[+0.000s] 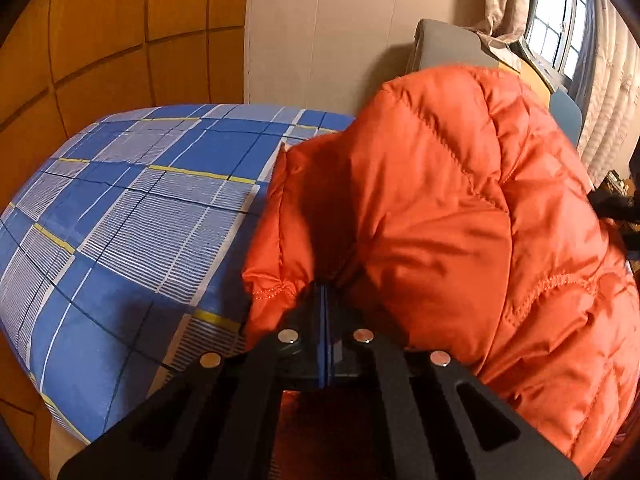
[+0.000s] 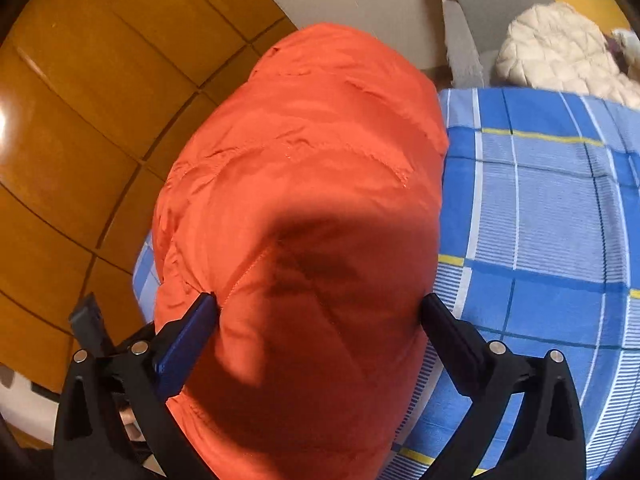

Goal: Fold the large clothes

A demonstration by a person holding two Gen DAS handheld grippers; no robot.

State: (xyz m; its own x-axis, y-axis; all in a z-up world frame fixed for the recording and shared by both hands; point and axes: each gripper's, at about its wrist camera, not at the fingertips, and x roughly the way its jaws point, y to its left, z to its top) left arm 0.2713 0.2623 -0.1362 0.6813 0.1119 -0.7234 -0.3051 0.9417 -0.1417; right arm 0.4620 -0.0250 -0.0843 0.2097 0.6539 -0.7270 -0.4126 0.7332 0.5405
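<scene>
- Left gripper (image 1: 325, 288): jaws clamped tight together, and I've got a pinch of the orange jacket (image 1: 460, 208) bunched right at the tips — a thin bite near a stitched hem, by the look of it.
- From this camera the jacket bulges up in a big puffy mound on the right half of the bed (image 1: 120, 220), with bare checked sheet out toward the bed's left edge.
- Moving across to the right gripper (image 2: 318, 308): jaws spread as wide as they go, one finger either side of a fat quilted fold. The left finger (image 2: 192, 328) looks to be brushing the fabric; I wouldn't call that a grip.
- From this side the jacket hangs over the bed's near-left edge, with open sheet to the right and a cream jacket (image 2: 560, 52) off past the far edge.
- My read: I'm setting up a second hold so both grippers can carry the fold over.
- To do it well, I'd push the right jaws deeper before closing — puffy down squeezes out of a shallow bite.
- I'd aim for a seam line, since slick shell fabric slips.
- I'd keep the left pinch firm and level with the right, so the fold lands square on the open sheet.
</scene>
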